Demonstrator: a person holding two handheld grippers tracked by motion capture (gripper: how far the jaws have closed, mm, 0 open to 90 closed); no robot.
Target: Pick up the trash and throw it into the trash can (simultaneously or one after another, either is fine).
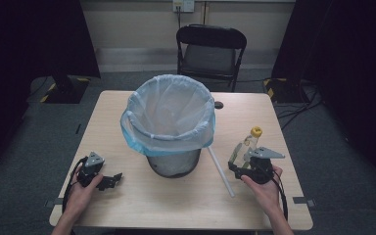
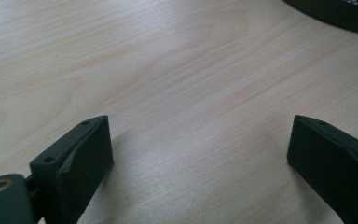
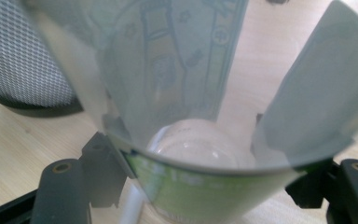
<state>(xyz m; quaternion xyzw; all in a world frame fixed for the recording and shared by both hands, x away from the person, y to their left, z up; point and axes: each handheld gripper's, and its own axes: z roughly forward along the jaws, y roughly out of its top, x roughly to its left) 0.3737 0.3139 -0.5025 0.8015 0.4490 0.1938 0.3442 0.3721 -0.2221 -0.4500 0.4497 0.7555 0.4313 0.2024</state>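
Bottle (image 1: 250, 140), seemingly empty, sits clamped in right gripper (image 1: 239, 159) beside bag-lined bin (image 1: 169, 125).

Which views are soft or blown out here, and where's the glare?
Right gripper view: the clear bottle sits too close to the lens, label and wall blurred, with a bright highlight low on it. Left gripper view: sharp wood grain, a pale sheen on the table, jaw edges slightly soft. High view: evenly lit centre, dark corners, bin liner bright but not clipped.

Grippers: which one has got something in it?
The right gripper. A clear bottle with a yellow cap sits between its jaws. The left gripper is open over bare table.
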